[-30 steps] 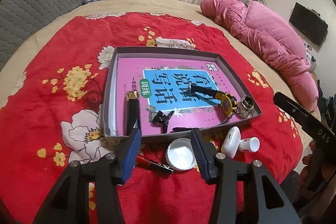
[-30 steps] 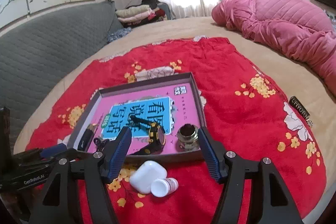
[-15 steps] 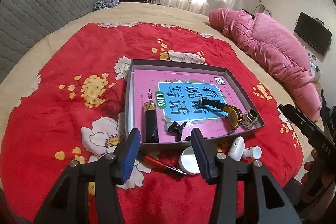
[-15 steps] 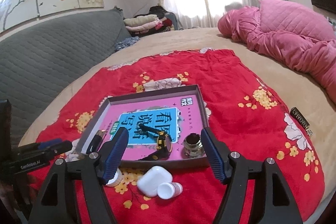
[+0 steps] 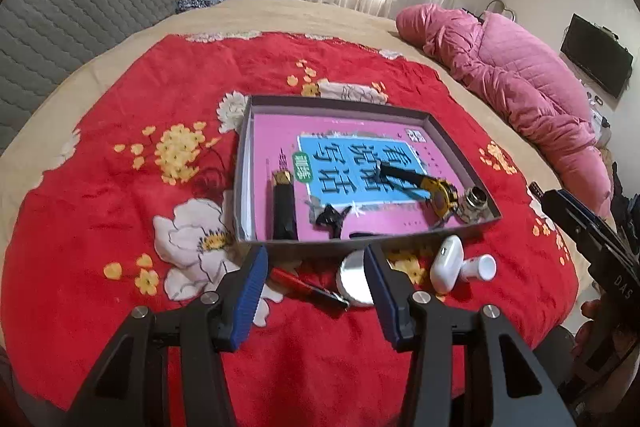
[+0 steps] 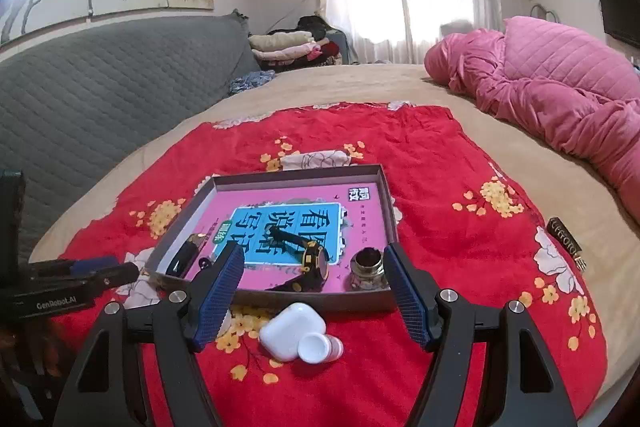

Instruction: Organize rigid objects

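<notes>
1. White plastic marks what the right gripper (image 6: 312, 291) faces: an earbud case (image 6: 292, 331) and a small white bottle (image 6: 320, 347) lying on its side, the two touching, on the red blanket (image 6: 440, 187) just in front of the tray (image 6: 384, 195).
2. The right gripper's jaws stand wide apart with nothing between them. It hangs above the pair, so the likely step is picking one up; which one I cannot tell.
3. To do it well, I would choose one item and centre the jaws on it alone. Because case and bottle touch, a sloppy close could catch both or nudge one away.
4. The case looks smooth and rounded; gripping across its flat faces should hold better than across its curved ends. The bottle may roll, so close across its body.
5. The left gripper (image 5: 316, 283) is also spread and empty, hanging over a red pen (image 5: 308, 285) and a round white lid (image 5: 352, 279) just in front of the tray's near wall.
6. Inside the tray, on a pink book (image 6: 360, 211), lie a watch (image 6: 312, 259), a metal fitting (image 6: 368, 267), a black clip (image 5: 330, 217) and a dark tube (image 5: 282, 203).
7. Bare pink cover shows at the far end; set things there, clear of the watch.
</notes>
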`<state>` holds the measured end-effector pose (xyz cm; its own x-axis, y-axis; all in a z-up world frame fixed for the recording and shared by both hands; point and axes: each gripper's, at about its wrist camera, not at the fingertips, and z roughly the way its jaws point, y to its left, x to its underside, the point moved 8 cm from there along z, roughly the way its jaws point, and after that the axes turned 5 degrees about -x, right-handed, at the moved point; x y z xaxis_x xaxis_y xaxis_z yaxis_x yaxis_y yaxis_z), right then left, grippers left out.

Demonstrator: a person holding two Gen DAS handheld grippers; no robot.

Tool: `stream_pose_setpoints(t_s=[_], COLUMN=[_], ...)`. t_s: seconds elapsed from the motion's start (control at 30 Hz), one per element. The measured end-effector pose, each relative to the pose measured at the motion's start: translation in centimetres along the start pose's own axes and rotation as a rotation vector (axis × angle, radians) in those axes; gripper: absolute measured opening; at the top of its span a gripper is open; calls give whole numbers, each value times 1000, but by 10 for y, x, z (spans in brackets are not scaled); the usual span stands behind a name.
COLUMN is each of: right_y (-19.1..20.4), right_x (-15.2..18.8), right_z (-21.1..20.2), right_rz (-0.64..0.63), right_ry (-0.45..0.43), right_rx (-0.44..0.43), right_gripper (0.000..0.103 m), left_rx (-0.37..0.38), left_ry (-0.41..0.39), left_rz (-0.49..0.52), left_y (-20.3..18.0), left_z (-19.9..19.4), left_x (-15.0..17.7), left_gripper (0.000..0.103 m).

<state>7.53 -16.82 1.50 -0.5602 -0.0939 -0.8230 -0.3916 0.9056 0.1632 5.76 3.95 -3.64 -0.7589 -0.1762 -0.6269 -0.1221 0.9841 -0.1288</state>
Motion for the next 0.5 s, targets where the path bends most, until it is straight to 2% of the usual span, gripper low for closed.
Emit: stream_pose_setpoints(t_s=[0.27, 0.5], right_y=[1, -2], right_x=[5, 18], right_z=[-4, -2], right_rz=[0, 11], right_ry=[1, 42], right_rx=[-7, 3], right_gripper=[74, 74], left_rx=[1, 13], left_ry=[46, 76], left_rz=[11, 38], left_y=[-7, -18], left_z=[4, 4], left_x=[15, 25], left_gripper=[50, 50])
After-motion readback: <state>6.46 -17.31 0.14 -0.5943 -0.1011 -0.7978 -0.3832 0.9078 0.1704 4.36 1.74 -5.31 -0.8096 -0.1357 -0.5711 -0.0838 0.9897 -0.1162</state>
